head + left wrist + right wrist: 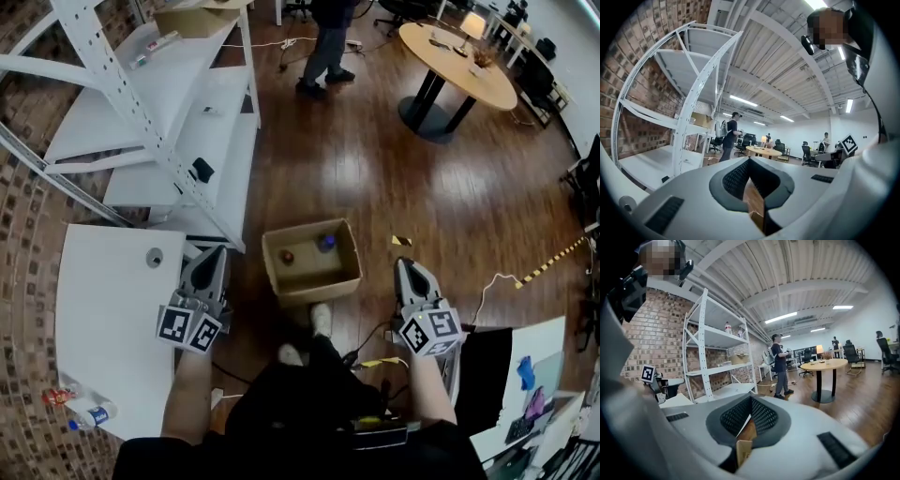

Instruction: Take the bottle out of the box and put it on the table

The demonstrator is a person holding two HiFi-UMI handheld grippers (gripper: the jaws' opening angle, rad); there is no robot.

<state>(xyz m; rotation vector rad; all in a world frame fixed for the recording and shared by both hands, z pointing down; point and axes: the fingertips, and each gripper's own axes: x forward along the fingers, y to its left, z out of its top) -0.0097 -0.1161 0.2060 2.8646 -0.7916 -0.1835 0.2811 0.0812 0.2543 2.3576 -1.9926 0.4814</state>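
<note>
An open cardboard box (311,274) stands on the wooden floor in front of me. Inside it lie a blue-capped bottle (325,242) and a reddish-brown thing (287,256). My left gripper (215,253) hangs left of the box, level with its near edge, shut and empty. My right gripper (404,266) hangs to the box's right, also shut with nothing in it. In the left gripper view the shut left gripper (750,162) shows a strip of the box (754,204) below the tips. The right gripper (750,400) shows the box (742,447) the same way.
A white table (105,309) stands at the left, with a capped bottle (91,412) near its front corner. A white shelf rack (159,103) rises behind it. Far off are a round wooden table (457,62) and a standing person (325,47). Cables (487,286) trail right.
</note>
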